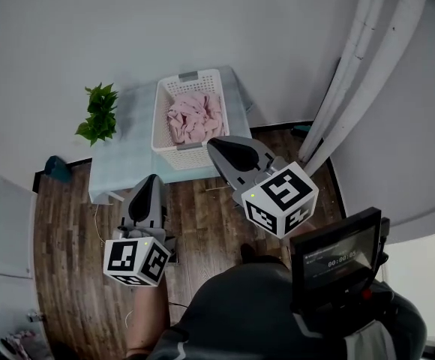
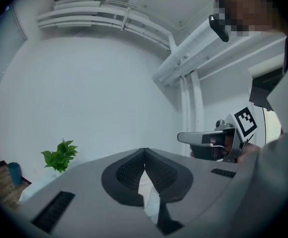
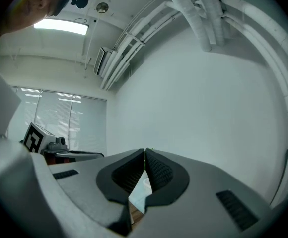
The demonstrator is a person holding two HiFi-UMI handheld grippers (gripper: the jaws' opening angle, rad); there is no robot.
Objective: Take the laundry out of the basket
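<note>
A white slatted laundry basket (image 1: pixel 160 130) stands on a low pale table (image 1: pixel 127 152) against the wall, with crumpled pink laundry (image 1: pixel 193 117) inside it. My left gripper (image 1: pixel 151 180) hangs over the wooden floor short of the table's front edge, jaws together, nothing in them. My right gripper (image 1: pixel 216 145) is higher and reaches to the basket's near right corner, shut and empty too. In the left gripper view the left gripper (image 2: pixel 144 151) shows its tips meeting; in the right gripper view the right gripper (image 3: pixel 145 152) does the same.
A small green plant (image 1: pixel 97 113) stands at the table's left end, also in the left gripper view as a plant (image 2: pixel 59 155). A teal object (image 1: pixel 55 167) sits on the wooden floor at the left. Large white pipes (image 1: pixel 352 66) run down the wall at the right.
</note>
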